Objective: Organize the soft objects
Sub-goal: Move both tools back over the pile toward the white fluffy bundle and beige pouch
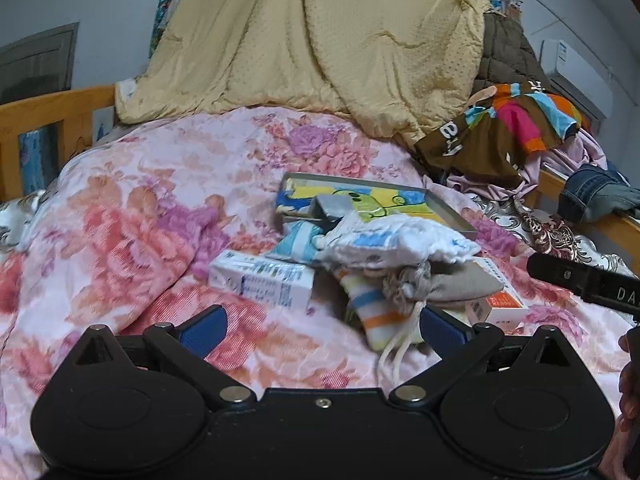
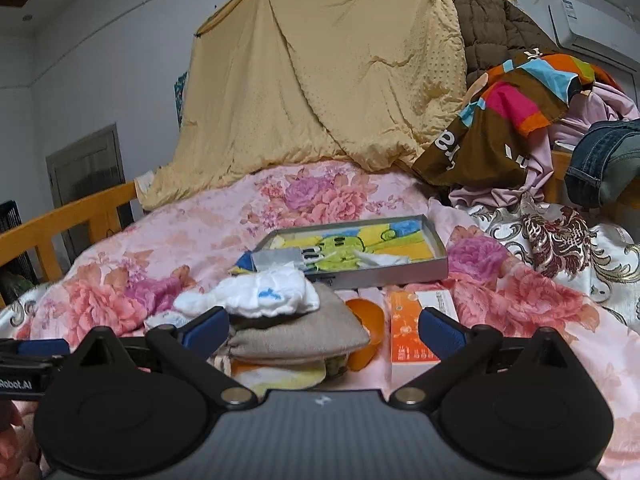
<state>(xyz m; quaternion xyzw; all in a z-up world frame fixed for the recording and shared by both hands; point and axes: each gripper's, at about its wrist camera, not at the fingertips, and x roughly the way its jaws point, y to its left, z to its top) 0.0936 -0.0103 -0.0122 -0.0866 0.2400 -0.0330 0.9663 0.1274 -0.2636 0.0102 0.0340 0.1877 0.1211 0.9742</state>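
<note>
Here, inventory: my left gripper [image 1: 322, 330] and right gripper [image 2: 324, 330] both hung spread, empty. White cloth [image 2: 256, 294] lay centre frame atop the grey pouch [image 2: 296, 338], below the tray [image 2: 440, 268]. Best pinched by its bunched middle, lifted clear of the orange box [image 2: 408, 340].

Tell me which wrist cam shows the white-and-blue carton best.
Left wrist. The white-and-blue carton lies in plain sight on the floral quilt, its top and printed side visible, left of the sock pile. In the right wrist view I can't pick it out; the white sock and grey pouch fill that area.
</note>
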